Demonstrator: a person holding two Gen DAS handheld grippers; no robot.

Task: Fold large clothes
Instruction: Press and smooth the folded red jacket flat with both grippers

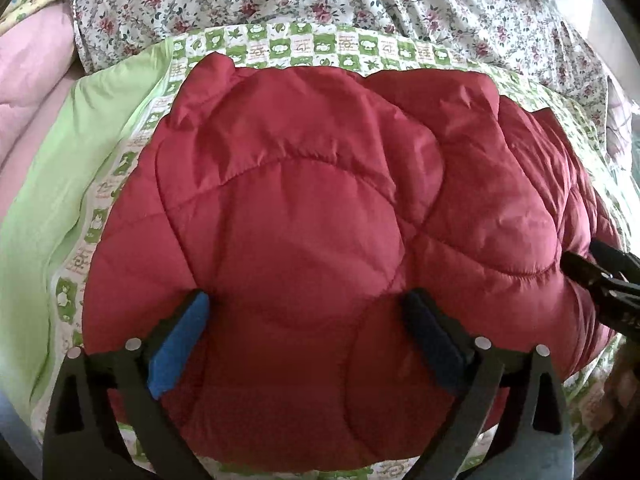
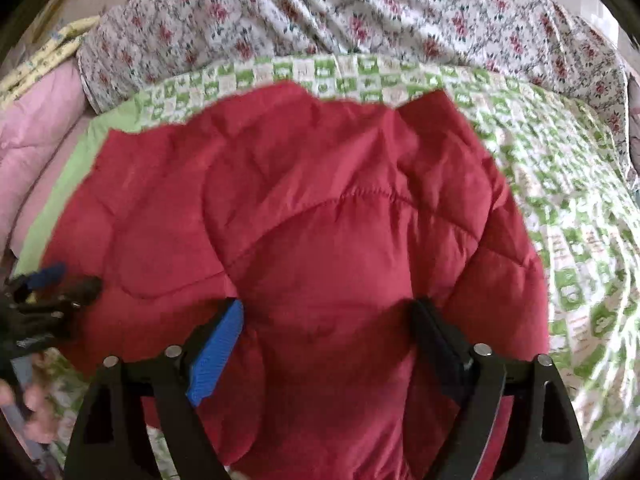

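Your left claw (image 1: 304, 324) and right claw (image 2: 326, 332) both stand apart over the red quilted jacket (image 1: 320, 200), which lies on the green-patterned sheet (image 1: 360, 46).

A: Lighting, both views: you get soft, even daylight, brightest at the upper right rim. No hard glare on the red quilted jacket (image 1: 320, 220); only shallow shadows sit in its stitched folds.

B: Sharpness?

A: Your left wrist view is crisp at centre. Your right wrist view is smeared throughout; the floral sheet (image 2: 360, 20) and green checked cover (image 2: 560, 220) blur most.

B: Edges?

A: Strong fisheye bending, with dark vignette in your corners.
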